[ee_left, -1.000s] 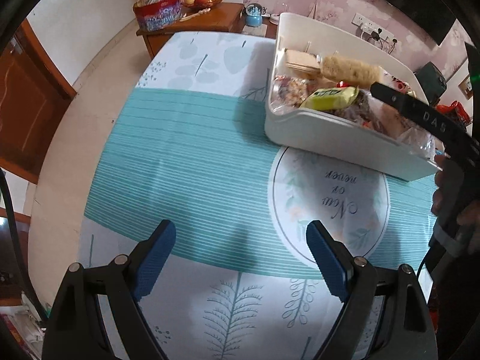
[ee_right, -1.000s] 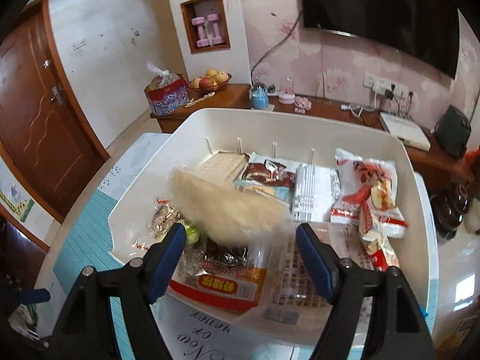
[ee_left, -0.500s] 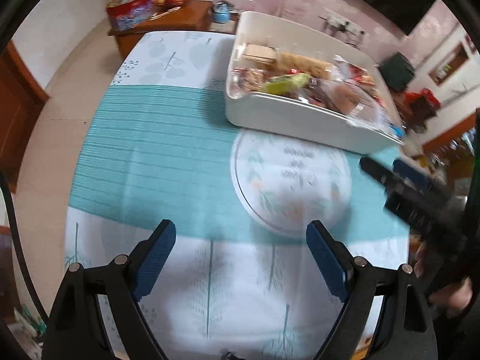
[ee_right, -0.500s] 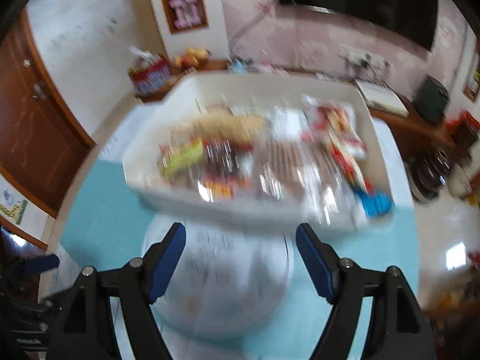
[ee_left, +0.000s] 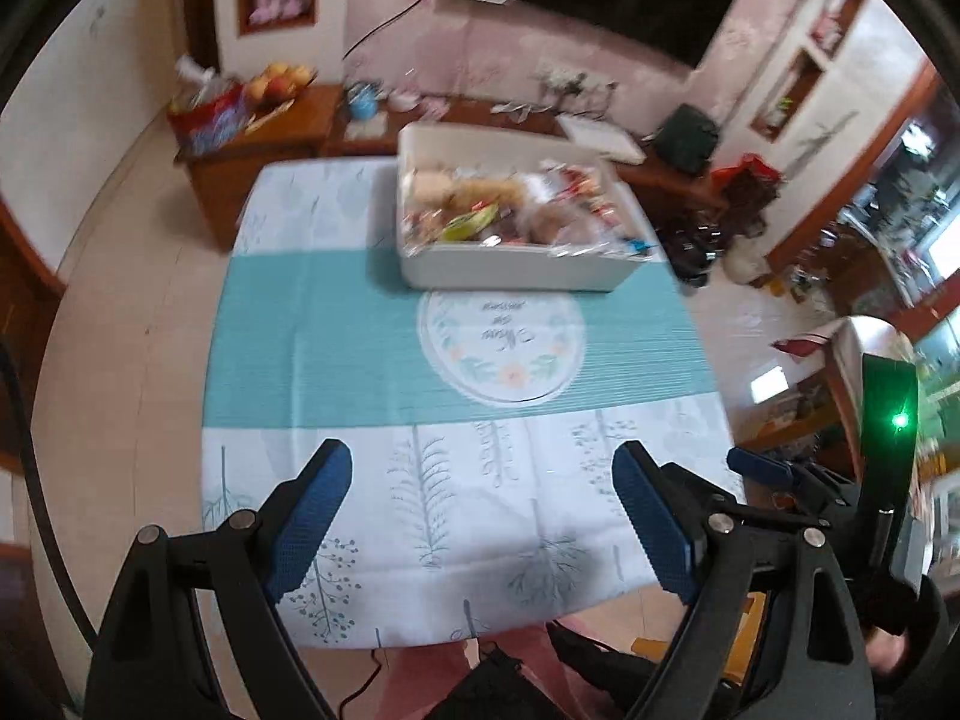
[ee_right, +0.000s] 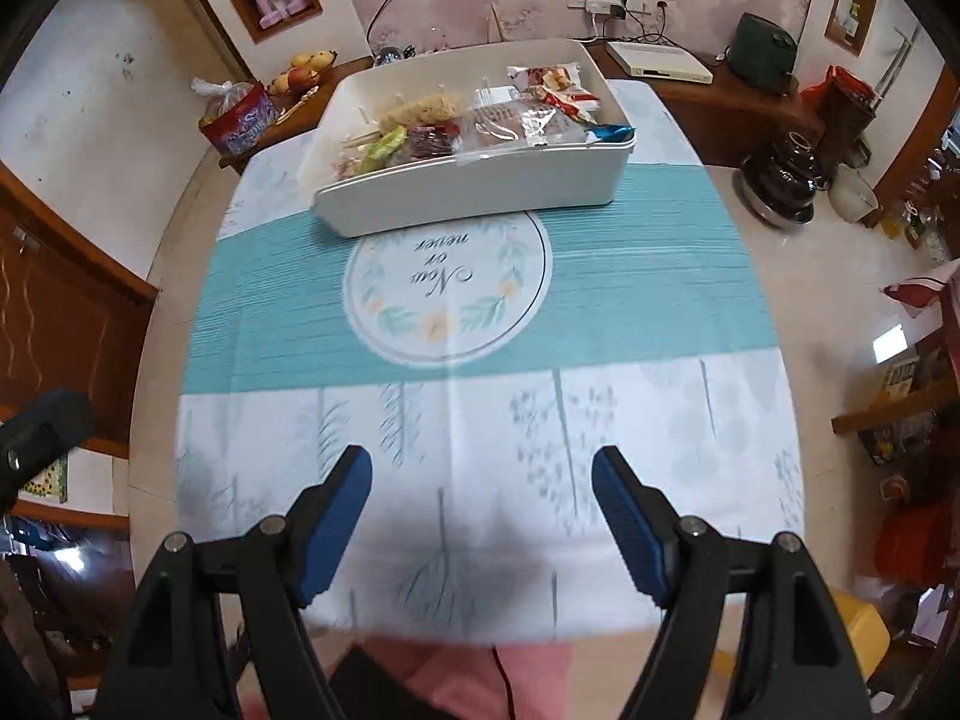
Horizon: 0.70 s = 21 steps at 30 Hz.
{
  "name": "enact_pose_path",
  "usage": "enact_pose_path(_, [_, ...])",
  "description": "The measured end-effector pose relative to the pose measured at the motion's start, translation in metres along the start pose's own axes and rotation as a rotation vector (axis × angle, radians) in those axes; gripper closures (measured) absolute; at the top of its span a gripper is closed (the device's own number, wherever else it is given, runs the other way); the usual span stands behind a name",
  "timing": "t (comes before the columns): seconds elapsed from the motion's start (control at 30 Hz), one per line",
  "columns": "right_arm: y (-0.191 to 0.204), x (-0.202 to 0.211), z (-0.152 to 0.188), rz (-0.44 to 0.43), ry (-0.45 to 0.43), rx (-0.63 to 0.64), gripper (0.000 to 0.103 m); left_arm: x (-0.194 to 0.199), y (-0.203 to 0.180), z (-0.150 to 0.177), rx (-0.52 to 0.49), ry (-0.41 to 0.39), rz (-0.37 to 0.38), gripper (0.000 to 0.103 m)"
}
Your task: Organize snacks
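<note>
- White plastic bin (ee_right: pixel 480 192): stands on the far half of the counter (ee_right: pixel 600 420), its near wall on the teal band of the tablecloth (ee_right: pixel 660 300), just touching the round printed emblem (ee_right: pixel 447 294).
- Snacks (ee_right: pixel 480 123): packets, wafers and wrapped sweets all lie inside the bin; one clear wrapper and a blue packet (ee_right: pixel 612 133) overhang the near rim. No loose snack shows on the cloth.
- Left gripper (ee_left: pixel 480 516): jaws spread wide and empty, over the near white part of the cloth, well apart from the bin.
- Right gripper (ee_right: pixel 480 516): jaws also apart, somewhat narrower, nothing between them; it too hangs over the near edge of the counter.
- Step in hand, as judged: both tools stand clear of the bin, which suggests the sorting is at or near its end.
- Doing it well: keep both jaws open and high enough to clear the cloth, so that no pad drags the fabric and shifts the bin.
- If tidying goes on: the overhanging wrapper and blue packet are the likely pieces to tuck in; approach from above the rim, pinch the packet by its edge, and avoid crushing the brittle wafers beside it.
- Blur in the left view hides fine detail of the bin's contents.
</note>
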State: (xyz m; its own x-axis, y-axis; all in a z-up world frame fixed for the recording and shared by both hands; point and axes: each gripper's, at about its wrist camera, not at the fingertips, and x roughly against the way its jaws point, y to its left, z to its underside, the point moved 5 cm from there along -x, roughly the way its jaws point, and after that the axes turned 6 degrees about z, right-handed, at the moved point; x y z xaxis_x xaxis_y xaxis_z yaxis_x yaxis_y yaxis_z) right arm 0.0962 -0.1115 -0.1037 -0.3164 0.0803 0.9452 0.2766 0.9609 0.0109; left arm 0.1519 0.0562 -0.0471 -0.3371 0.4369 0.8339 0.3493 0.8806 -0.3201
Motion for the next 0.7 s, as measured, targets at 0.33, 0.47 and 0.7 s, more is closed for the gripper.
enact_pose_path(0.33, [-0.002, 0.113, 0.022, -0.05, -0.17, -0.07, 0.006, 0.069, -0.034, 0.006, -0.053, -0.145, -0.016, 0.015])
enact_pose_path(0.47, [-0.006, 0.141, 0.032, -0.035, -0.247, -0.091, 0.004, 0.089, -0.043, 0.008, -0.042, -0.251, -0.096, 0.0])
enact_pose_path(0.7, [-0.024, 0.163, 0.032, 0.02, -0.36, -0.086, 0.002, 0.094, -0.067, 0.016, -0.061, -0.293, -0.188, 0.0])
